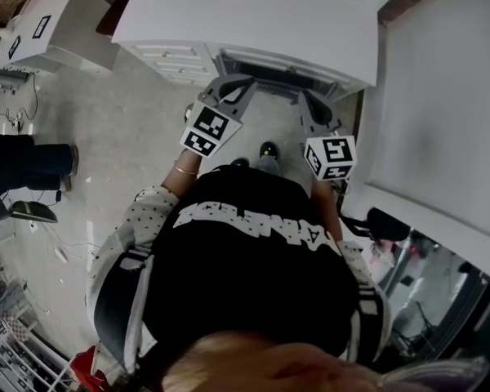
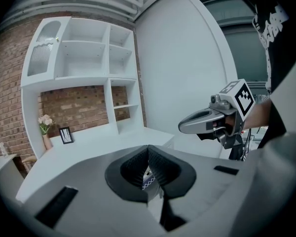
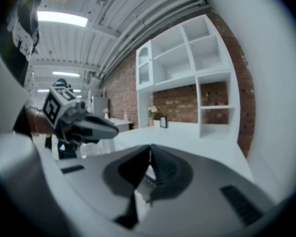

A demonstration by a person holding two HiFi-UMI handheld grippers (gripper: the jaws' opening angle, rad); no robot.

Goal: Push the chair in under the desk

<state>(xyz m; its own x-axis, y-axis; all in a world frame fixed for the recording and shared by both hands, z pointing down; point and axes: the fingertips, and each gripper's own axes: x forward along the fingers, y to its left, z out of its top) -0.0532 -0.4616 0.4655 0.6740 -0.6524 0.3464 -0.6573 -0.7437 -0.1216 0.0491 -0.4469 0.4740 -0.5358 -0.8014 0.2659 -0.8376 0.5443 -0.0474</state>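
Head camera's right overhead, peering steeply down past the person's torso (image 1: 253,243) to the left gripper (image 1: 233,88) and right gripper (image 1: 314,109), with the desk (image 1: 253,15) just ahead of them. Each gripper camera sits close behind its own jaws, facing forward over the desk toward the shelf unit (image 2: 89,58). Both share that shelving, and each catches the other gripper alongside.

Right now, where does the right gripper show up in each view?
Head view: right gripper right of centre, pointing toward the desk.
Left gripper view: right gripper at the right side, mid-height.
Right gripper view: its own shut jaws, bottom centre.
Shared landmark: the white desk.
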